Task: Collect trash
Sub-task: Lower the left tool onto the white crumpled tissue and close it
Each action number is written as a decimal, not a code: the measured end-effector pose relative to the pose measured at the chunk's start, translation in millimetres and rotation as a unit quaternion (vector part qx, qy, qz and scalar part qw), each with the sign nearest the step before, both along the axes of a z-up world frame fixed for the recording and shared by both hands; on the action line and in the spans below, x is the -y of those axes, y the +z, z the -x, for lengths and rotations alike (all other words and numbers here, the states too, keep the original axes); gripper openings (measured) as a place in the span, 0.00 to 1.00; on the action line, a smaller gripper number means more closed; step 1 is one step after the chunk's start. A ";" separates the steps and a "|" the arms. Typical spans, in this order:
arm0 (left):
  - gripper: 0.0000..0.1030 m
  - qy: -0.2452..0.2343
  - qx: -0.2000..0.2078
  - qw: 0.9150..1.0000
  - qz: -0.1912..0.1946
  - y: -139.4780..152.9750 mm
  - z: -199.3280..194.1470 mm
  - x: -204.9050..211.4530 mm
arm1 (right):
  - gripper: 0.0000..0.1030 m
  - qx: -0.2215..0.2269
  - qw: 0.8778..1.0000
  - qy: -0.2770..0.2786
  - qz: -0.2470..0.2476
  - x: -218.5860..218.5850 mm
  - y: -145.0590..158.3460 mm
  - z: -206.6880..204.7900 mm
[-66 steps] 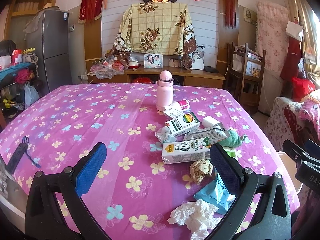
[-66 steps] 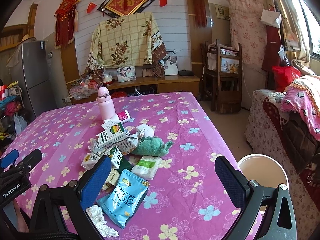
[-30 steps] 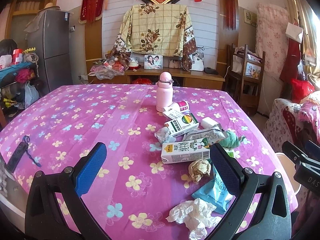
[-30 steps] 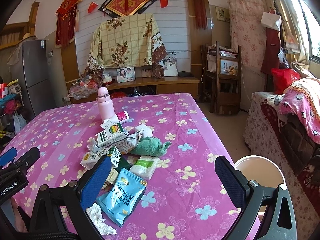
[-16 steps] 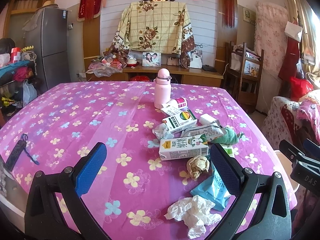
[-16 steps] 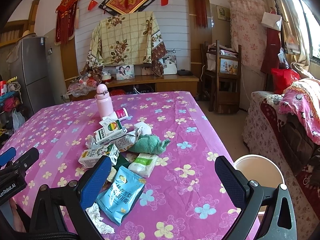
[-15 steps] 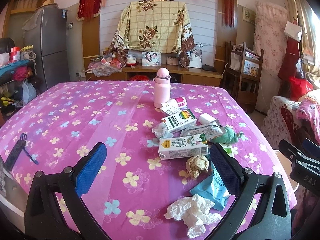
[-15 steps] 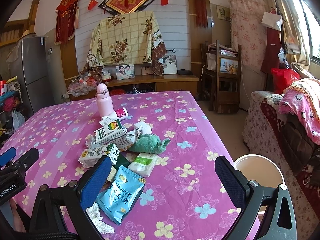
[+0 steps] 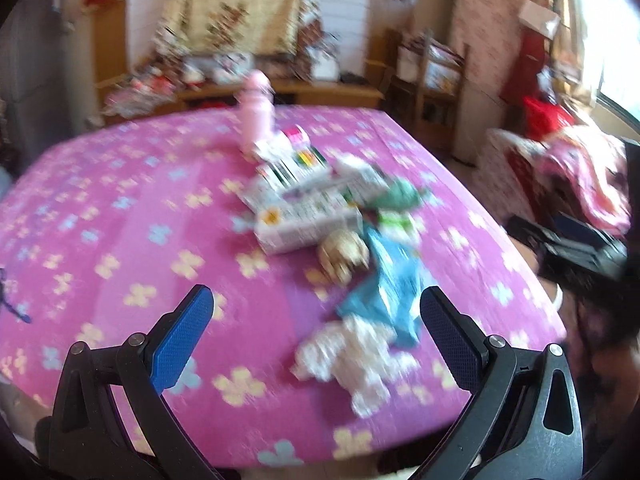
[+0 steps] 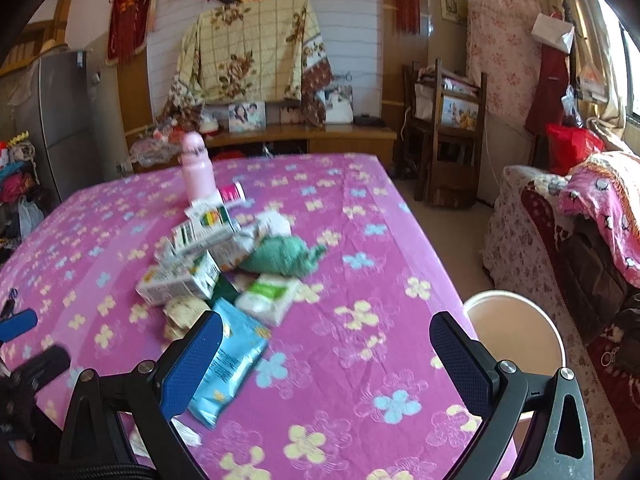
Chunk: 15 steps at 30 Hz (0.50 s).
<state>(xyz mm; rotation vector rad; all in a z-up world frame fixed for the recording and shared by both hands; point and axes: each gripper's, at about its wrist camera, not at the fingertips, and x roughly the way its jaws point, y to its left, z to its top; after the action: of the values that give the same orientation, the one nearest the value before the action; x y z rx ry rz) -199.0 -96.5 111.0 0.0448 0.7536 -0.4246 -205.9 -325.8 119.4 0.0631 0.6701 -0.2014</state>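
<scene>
Both hand-held grippers gape empty; the left hand-held gripper (image 9: 316,332) may shred the crumpled tissue (image 9: 352,356) at one o'clock.

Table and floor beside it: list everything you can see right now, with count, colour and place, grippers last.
Tablecloth: one, magenta, flowered, covers table.
Bottle: one, pink, upright, far end of pile.
Cartons: several, white printed, pile middle; exact count unclear.
Cloth: one, green, right of cartons.
Tissue pack: one, white-green, near the cloth.
Snack bag: one, blue, near edge.
Crumpled tissue: one, white, nearest left gripper.
Paper ball: one, tan, beside carton.
Bin: one, white, floor right of table.
Left gripper: open.
Right gripper: open.
</scene>
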 end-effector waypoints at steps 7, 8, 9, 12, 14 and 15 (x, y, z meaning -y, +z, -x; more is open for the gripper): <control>1.00 -0.057 -0.019 0.996 -0.062 -45.5 3.9 26.6 | 1.00 -0.069 0.994 0.033 -0.081 6.3 -40.1 -22.9; 1.00 -0.061 -0.020 0.996 -0.069 -51.1 2.0 29.6 | 0.99 -0.079 0.992 0.038 -0.095 5.9 -45.4 -26.5; 0.99 -0.069 -0.027 0.995 -0.072 -58.2 -0.6 33.5 | 1.00 -0.085 0.990 0.039 -0.103 5.1 -49.2 -29.0; 0.74 -0.083 -0.055 0.992 -0.071 -76.2 -12.8 35.4 | 1.00 -0.096 0.988 0.045 -0.111 -0.4 -55.0 -34.7; 0.53 -0.089 -0.097 0.989 -0.069 -89.5 -23.0 34.2 | 1.00 -0.107 0.986 0.054 -0.119 -6.6 -58.9 -40.2; 0.50 -0.089 -0.105 0.989 -0.050 -90.4 -25.6 28.7 | 1.00 -0.112 0.984 0.058 -0.124 -9.8 -60.9 -42.4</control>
<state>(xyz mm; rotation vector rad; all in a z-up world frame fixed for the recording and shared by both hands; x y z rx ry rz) -173.4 -125.2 20.5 0.1639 0.9824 -0.5682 -163.6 -316.0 58.5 0.2416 0.9188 -0.0107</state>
